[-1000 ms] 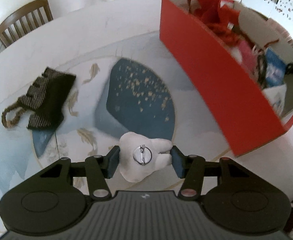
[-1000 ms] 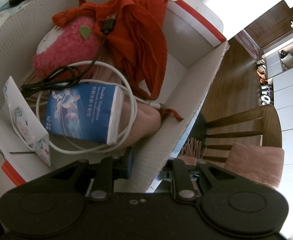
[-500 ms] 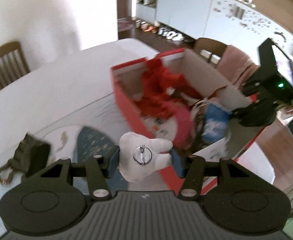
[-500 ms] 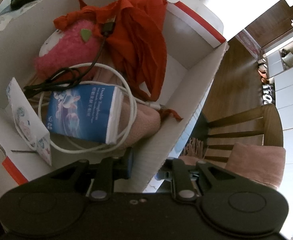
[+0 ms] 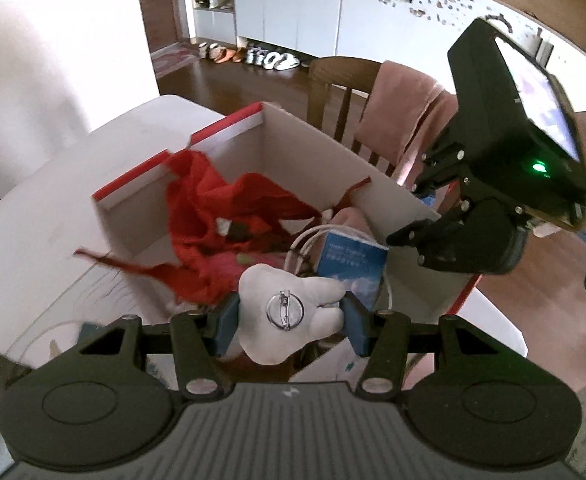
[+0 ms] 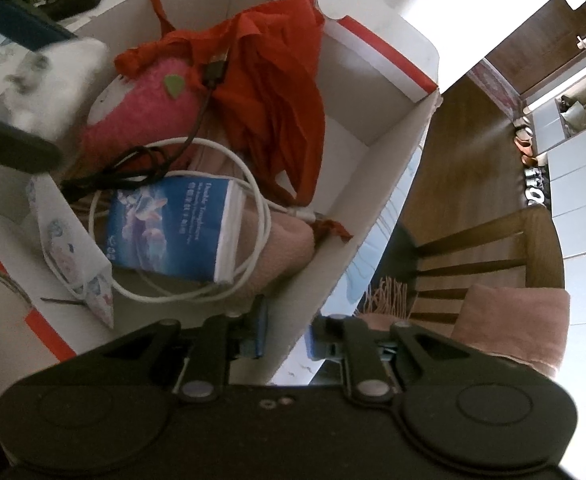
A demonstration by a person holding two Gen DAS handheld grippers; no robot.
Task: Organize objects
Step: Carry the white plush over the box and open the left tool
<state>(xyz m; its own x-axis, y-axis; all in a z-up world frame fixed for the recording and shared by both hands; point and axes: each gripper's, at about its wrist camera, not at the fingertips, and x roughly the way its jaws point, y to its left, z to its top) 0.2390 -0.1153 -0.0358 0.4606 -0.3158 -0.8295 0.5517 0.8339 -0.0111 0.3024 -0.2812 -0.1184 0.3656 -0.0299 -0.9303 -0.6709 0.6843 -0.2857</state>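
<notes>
My left gripper (image 5: 290, 322) is shut on a white tooth-shaped plush brooch (image 5: 265, 344) with a round metal pin, held just above the near edge of the red-and-white cardboard box (image 5: 181, 168). In the right wrist view the brooch (image 6: 65, 80) shows blurred at the upper left, over the box. My right gripper (image 6: 288, 336) is shut on the box's side wall (image 6: 373, 184), one pad inside and one outside. The box holds a red cloth (image 6: 277, 92), a pink plush (image 6: 141, 120), a blue tissue pack (image 6: 169, 224) and a white cable (image 6: 261, 216).
A wooden chair (image 6: 489, 248) draped with a pink cloth (image 6: 509, 320) stands close behind the box at the table's edge. A dark striped pouch (image 5: 1, 372) lies on the table, left of the left gripper. A patterned sachet (image 6: 73, 256) leans in the box's near corner.
My left gripper has carried the white brooch up from over the blue placemat to above the box, and it now shows in the right wrist view. The right gripper has stayed on the box wall.
</notes>
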